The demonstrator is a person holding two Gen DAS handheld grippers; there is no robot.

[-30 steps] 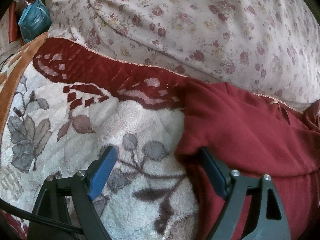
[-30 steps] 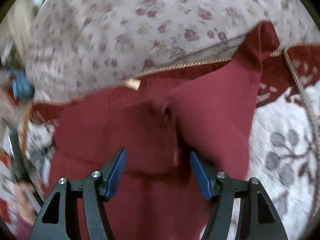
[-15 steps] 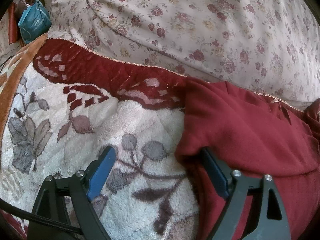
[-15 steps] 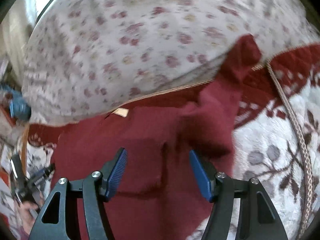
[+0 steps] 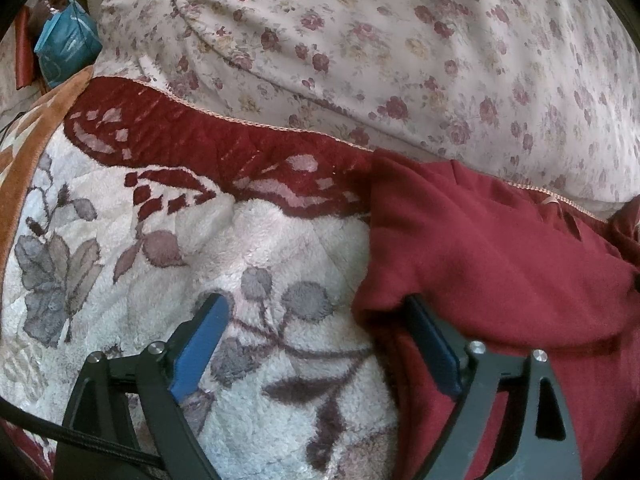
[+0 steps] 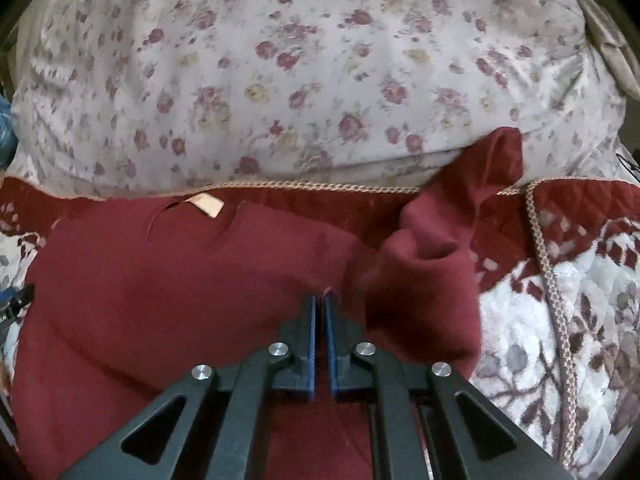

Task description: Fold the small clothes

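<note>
Your right gripper has snapped closed, pinching garment fabric at lower centre; sleeve runs upper right. Left gripper gapes, empty.

Black angular left claw, blue finger pads, silver screws, black braided cable

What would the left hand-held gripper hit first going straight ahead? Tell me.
Probably the fleece blanket between the open left hand-held gripper; the red garment's edge sits at its right finger.
</note>
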